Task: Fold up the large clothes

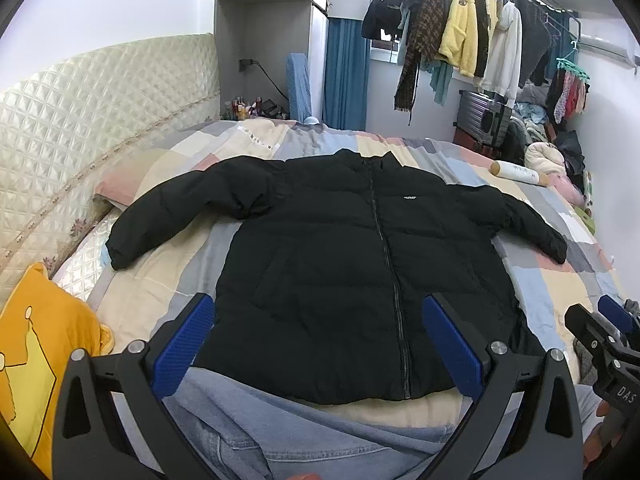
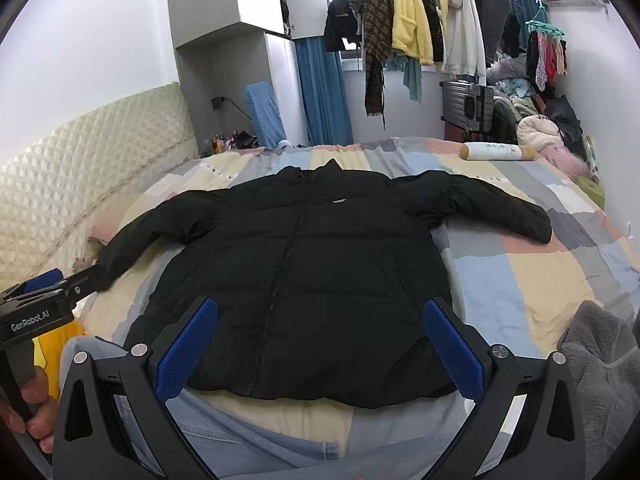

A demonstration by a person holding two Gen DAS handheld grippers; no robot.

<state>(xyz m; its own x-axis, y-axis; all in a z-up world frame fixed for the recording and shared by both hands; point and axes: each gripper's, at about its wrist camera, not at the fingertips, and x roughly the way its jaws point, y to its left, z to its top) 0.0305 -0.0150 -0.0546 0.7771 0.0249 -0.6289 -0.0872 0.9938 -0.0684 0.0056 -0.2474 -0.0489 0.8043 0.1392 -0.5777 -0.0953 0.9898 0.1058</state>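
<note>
A black puffer jacket point(image 1: 340, 248) lies flat, front up and zipped, on the patchwork bed cover point(image 1: 168, 280), with both sleeves spread out to the sides. It also shows in the right wrist view point(image 2: 312, 264). My left gripper point(image 1: 318, 344) is open and empty, held above the jacket's hem on the near side. My right gripper point(image 2: 320, 344) is open and empty too, above the hem a little further right. The right gripper shows at the right edge of the left wrist view point(image 1: 612, 332). The left gripper shows at the left edge of the right wrist view point(image 2: 52, 284).
A quilted headboard point(image 1: 80, 120) runs along the left. A yellow pillow point(image 1: 36, 352) lies near left, a grey fleece point(image 2: 600, 364) near right. A bolster point(image 1: 520, 172) lies at the far right edge. Clothes hang on a rack point(image 1: 460, 20) behind the bed.
</note>
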